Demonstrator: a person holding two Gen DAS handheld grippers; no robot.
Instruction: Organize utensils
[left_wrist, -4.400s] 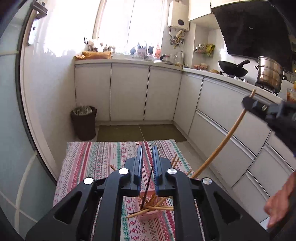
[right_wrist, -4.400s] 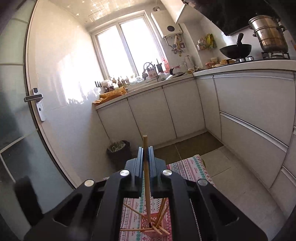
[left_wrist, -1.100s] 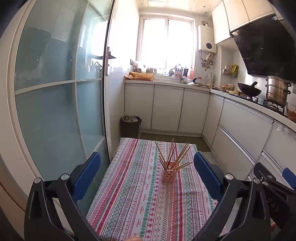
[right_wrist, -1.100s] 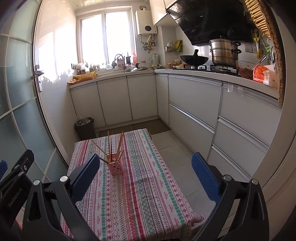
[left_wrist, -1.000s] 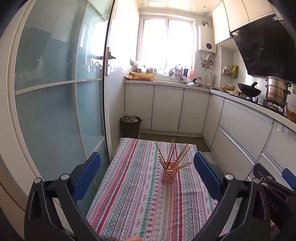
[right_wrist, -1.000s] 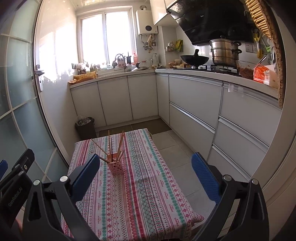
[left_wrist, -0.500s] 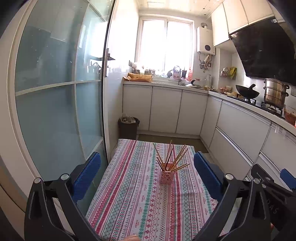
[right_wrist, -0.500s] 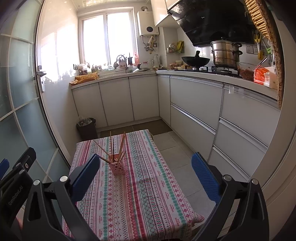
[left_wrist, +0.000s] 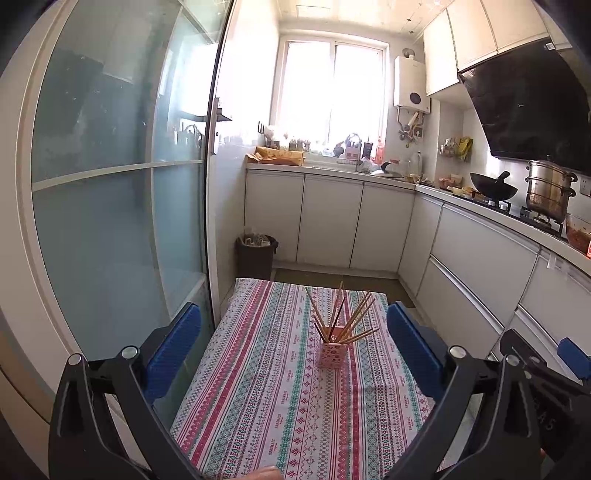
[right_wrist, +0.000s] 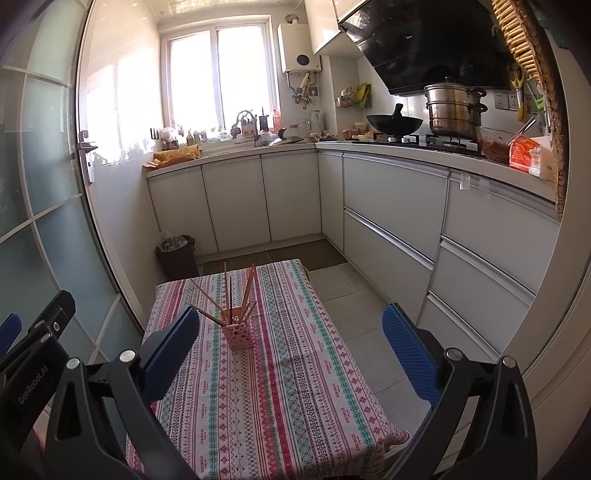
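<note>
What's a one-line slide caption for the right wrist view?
Right gripper open above the patterned tablecloth; chopsticks stand fanned in the pink holder.

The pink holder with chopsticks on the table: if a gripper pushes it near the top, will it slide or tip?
The pink holder probably tips: it looks small, narrow and perforated, likely light. The chopsticks splay high above it, raising the weight. The tablecloth may also bunch.

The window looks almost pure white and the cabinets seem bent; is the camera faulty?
Not faulty. In the left wrist view the window is blown out by daylight, hiding anything outside; in the right wrist view the fisheye lens bows the cabinets and door frame. The pink holder and chopsticks stay sharp in both views.
</note>
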